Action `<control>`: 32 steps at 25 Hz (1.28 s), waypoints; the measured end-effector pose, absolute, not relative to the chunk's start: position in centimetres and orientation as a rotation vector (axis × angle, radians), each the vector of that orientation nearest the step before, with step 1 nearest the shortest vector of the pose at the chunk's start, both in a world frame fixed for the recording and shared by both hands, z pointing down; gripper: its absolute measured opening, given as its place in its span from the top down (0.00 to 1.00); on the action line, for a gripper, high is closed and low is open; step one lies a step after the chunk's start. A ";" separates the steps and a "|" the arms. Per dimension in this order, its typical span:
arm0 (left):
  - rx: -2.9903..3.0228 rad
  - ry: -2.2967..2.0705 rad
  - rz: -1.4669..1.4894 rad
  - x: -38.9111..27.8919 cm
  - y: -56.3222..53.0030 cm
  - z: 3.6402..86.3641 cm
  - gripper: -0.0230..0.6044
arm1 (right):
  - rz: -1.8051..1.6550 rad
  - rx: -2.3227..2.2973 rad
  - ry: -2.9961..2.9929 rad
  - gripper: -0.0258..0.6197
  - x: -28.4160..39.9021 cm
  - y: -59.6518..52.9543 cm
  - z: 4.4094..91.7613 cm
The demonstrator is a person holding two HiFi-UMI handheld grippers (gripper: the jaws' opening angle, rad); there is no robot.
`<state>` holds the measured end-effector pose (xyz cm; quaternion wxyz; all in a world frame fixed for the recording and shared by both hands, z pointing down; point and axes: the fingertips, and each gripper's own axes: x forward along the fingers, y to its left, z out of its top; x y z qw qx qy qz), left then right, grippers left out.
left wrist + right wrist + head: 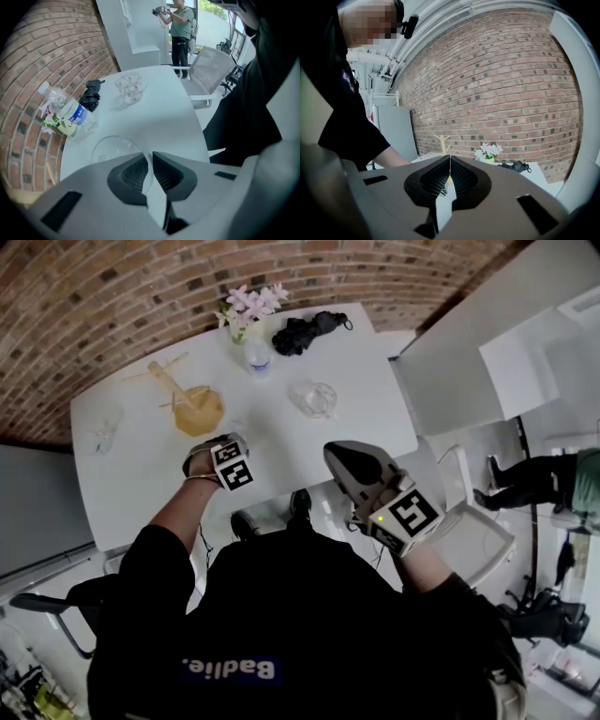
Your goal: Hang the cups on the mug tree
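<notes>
Your right gripper (pixel 449 161) sits closed, empty; left gripper (pixel 151 158) pinches the cup (pixel 111 146) rim, so lift level to the mug tree (pixel 174 387).

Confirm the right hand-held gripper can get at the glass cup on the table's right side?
Probably yes: the glass cup stands alone on the table ahead of the right hand-held gripper, with nothing between them. Its jaws are shut and empty, so they would need opening first.
</notes>
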<state>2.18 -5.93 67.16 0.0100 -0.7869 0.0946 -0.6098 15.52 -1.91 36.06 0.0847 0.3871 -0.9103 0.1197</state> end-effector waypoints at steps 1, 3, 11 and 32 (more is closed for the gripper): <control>-2.489 0.323 -1.876 2.2 -6.0 66.6 0.91 | 0.348 1.157 -2.715 0.92 15.2 -1.8 35.9; -2.544 0.368 -1.817 2.1 -5.9 65.5 0.91 | 0.334 1.162 -2.713 0.92 14.6 -1.7 35.6; -2.761 0.546 -1.527 1.7 -5.8 60.1 0.92 | 0.292 1.185 -2.705 0.92 11.5 -1.5 34.5; -3.045 0.417 -0.624 0.3 -2.3 44.9 0.92 | 0.227 1.213 -2.626 0.91 4.6 -0.6 34.1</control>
